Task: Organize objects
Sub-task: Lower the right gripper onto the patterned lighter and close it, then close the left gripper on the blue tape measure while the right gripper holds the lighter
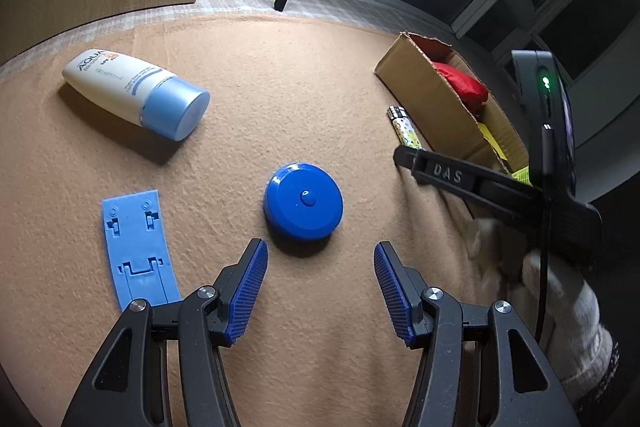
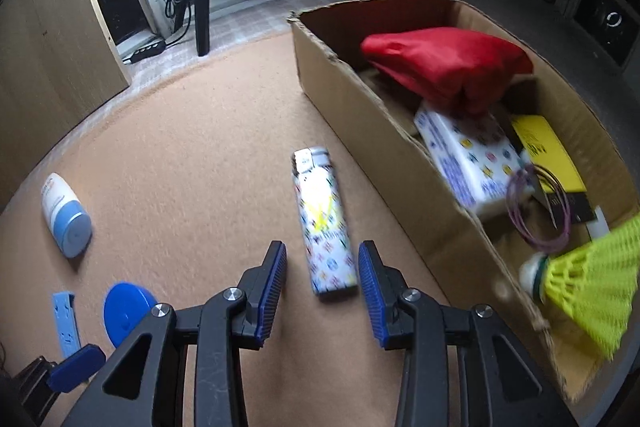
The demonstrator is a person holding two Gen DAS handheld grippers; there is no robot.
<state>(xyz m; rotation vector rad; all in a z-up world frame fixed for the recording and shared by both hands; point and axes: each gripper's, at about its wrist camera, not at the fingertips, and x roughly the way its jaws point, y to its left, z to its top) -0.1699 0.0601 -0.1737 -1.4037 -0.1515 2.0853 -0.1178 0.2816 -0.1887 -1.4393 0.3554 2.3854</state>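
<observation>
Your right gripper [image 2: 322, 269] gapes around the lighter [image 2: 325, 223], beside the cardboard box [image 2: 360, 115]; your left gripper [image 1: 320, 263], empty, opens toward the blue disc [image 1: 303, 202]

The left gripper [image 1: 320, 283] hangs with its jaws spread wide just short of a round blue case [image 1: 303, 202] lying on the tan felt mat [image 1: 280, 75]. A flat light-blue plastic piece [image 1: 138, 247] lies to its left, a white tube with a blue cap [image 1: 136, 93] farther back. On the right, the right gripper [image 1: 408, 157] reaches toward a patterned lighter [image 1: 403, 126] beside the cardboard box [image 1: 424, 99].
</observation>
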